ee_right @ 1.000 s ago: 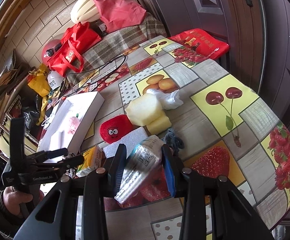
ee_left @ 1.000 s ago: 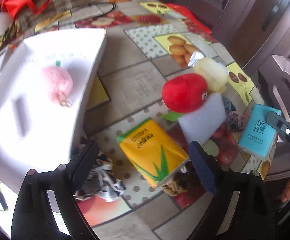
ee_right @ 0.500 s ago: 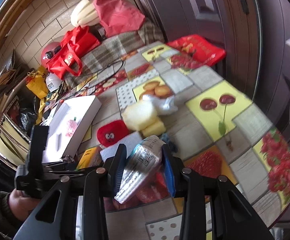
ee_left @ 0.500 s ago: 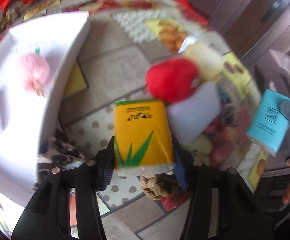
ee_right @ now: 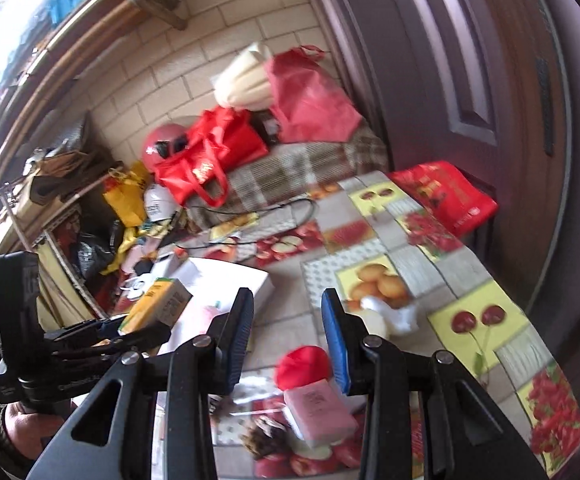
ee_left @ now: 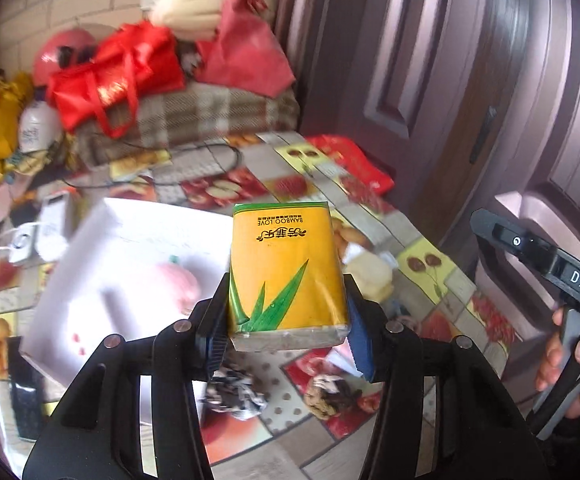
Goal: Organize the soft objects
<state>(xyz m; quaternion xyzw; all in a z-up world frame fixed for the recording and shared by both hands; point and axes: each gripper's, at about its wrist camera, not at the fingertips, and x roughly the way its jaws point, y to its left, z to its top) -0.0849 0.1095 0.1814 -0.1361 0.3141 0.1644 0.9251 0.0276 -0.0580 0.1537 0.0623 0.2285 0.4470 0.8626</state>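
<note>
My left gripper (ee_left: 286,326) is shut on a yellow tissue pack (ee_left: 286,276) with green leaves and holds it in the air above the table, near the white box (ee_left: 130,240). A pink plush (ee_left: 178,286) lies in that box. The pack also shows in the right wrist view (ee_right: 156,308). My right gripper (ee_right: 288,344) is open and empty above the table. Below it lie a red plush (ee_right: 303,364), a pink tissue pack (ee_right: 317,410) and a yellow sponge (ee_right: 373,324).
The table has a fruit-print cloth (ee_right: 469,320). A knotted rope toy (ee_left: 327,394) and a black-and-white cloth (ee_left: 234,394) lie near the front. Red bags (ee_right: 210,156) and a plaid cushion (ee_left: 194,116) sit at the back. A dark door (ee_right: 449,80) stands at the right.
My left gripper closed on the yellow tissue pack and lifted it off the table. My right gripper no longer holds the blue tissue pack, and its jaws stand open.
</note>
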